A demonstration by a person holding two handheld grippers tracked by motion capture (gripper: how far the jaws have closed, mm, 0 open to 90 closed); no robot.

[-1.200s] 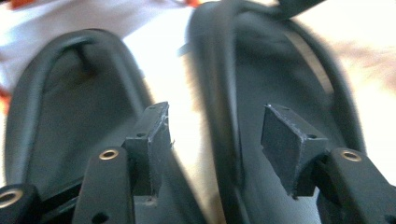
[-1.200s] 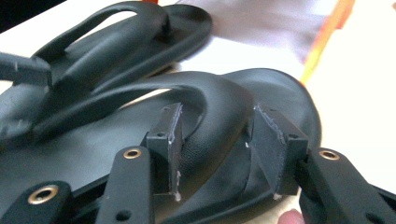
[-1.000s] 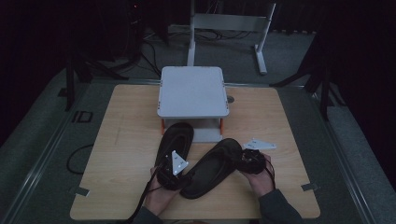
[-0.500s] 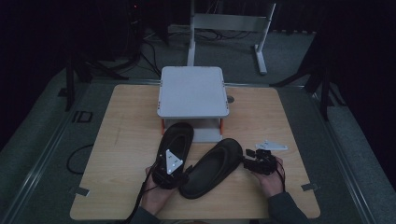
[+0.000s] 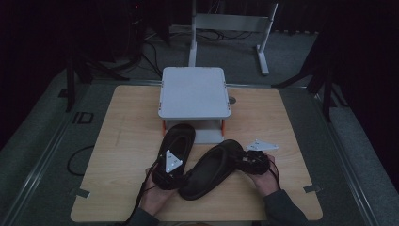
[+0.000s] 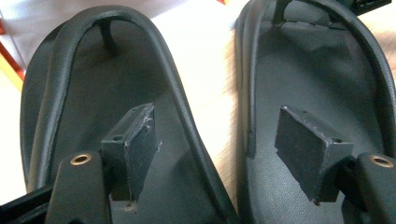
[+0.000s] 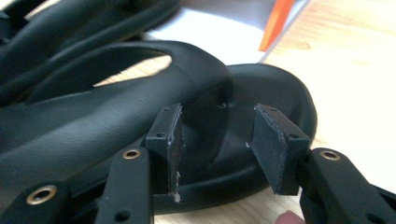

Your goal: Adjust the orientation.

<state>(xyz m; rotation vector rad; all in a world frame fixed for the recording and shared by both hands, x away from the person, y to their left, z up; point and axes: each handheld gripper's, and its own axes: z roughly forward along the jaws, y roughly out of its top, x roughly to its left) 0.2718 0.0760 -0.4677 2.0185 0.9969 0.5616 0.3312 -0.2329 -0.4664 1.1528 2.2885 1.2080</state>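
Two black flip-flop sandals lie side by side on the wooden table [image 5: 127, 141]. The left sandal [image 5: 179, 139] points its toe at a raised platform, and the right sandal [image 5: 211, 169] lies slanted. At the heels, my left gripper [image 5: 165, 175] stands open. In the left gripper view the left gripper [image 6: 219, 140] has one pad over the left sandal [image 6: 93, 102] and one over the right sandal [image 6: 322, 79]. My right gripper [image 5: 251, 160] is at the right sandal's toe. In its own view the right gripper [image 7: 219, 135] is open, its pads on either side of the toe strap [image 7: 201, 79].
A light grey raised platform [image 5: 193, 92] on orange legs stands at the back middle of the table, just beyond the sandals' toes. A person's hands hold both grippers at the near edge. A metal stand [image 5: 230, 23] and cables lie on the dark floor behind the table.
The right gripper drew back to the right half a second ago and has now returned to the right sandal's toe. The left gripper has barely moved.
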